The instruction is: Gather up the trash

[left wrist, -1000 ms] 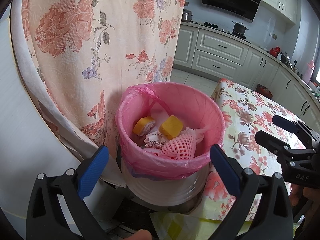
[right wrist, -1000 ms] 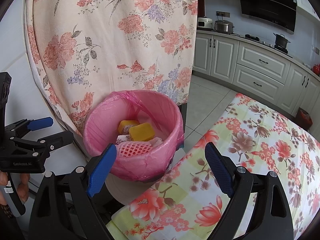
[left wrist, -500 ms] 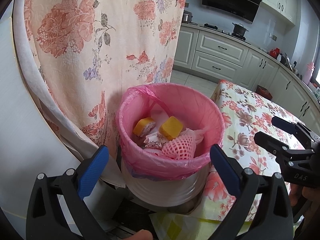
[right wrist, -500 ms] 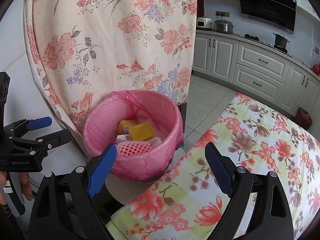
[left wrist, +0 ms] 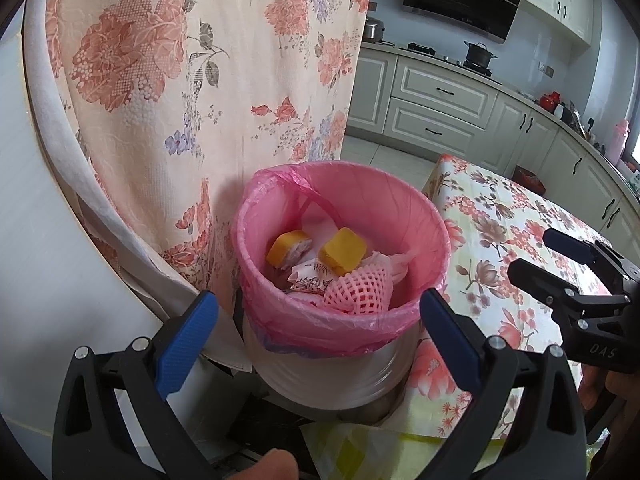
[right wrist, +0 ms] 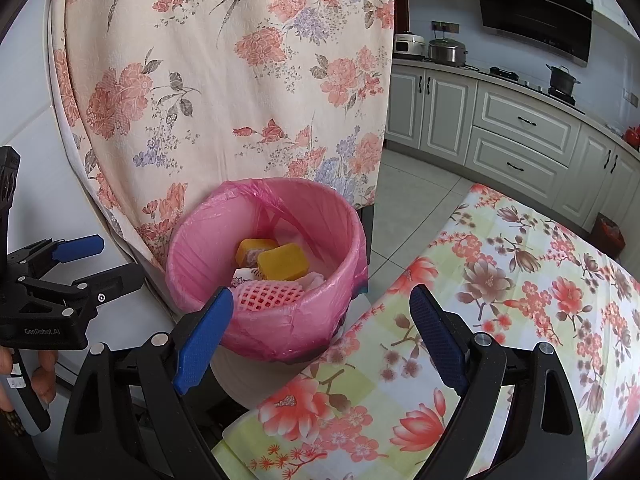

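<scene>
Bin (left wrist: 320, 364), pink liner (left wrist: 340, 324): thin, soft, tear-prone; light contents; pinch at rolled rim. Left tongs (left wrist: 318, 334), right tongs (right wrist: 322, 334): apart, empty

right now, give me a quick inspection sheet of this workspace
surface: floral tablecloth on the table, nothing on the visible part
job's things: trash bin with pink bag liner; inside, two yellow blocks, pink foam net, printed wrapper
clutter: nothing seen
grippers: left gripper and right gripper both open, holding nothing
cables: nothing seen
surroundings: floral curtain behind bin; kitchen cabinets, range hood, pot on stove
</scene>
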A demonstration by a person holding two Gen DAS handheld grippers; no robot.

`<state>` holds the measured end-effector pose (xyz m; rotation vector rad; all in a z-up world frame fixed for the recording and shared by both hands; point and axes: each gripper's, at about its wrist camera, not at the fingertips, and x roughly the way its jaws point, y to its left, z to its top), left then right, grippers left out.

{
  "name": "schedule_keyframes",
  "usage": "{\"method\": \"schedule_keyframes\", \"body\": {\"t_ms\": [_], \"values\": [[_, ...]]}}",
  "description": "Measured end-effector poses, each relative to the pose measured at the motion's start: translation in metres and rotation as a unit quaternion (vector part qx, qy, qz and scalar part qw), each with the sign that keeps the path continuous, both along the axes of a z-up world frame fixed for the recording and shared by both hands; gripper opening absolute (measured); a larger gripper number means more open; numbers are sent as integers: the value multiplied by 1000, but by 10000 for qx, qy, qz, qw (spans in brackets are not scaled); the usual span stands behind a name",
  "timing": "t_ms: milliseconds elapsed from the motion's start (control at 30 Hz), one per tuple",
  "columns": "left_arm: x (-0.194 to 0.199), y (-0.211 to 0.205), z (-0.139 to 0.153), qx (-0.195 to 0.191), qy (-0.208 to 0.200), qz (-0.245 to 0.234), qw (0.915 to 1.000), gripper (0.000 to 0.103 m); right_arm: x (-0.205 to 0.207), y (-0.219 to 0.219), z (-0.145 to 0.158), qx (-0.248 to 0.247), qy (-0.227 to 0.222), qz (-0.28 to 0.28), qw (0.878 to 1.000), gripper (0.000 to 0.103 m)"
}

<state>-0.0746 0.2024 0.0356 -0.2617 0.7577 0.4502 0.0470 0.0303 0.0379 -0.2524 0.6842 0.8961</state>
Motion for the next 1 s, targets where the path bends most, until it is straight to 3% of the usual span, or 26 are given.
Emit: {"method": "schedule_keyframes", "body": {"t_ms": [1000], "values": [[-1, -1, -4, 55, 47, 31, 10000, 98, -1, 2, -6, -28, 32, -11, 10000, 85]]}}
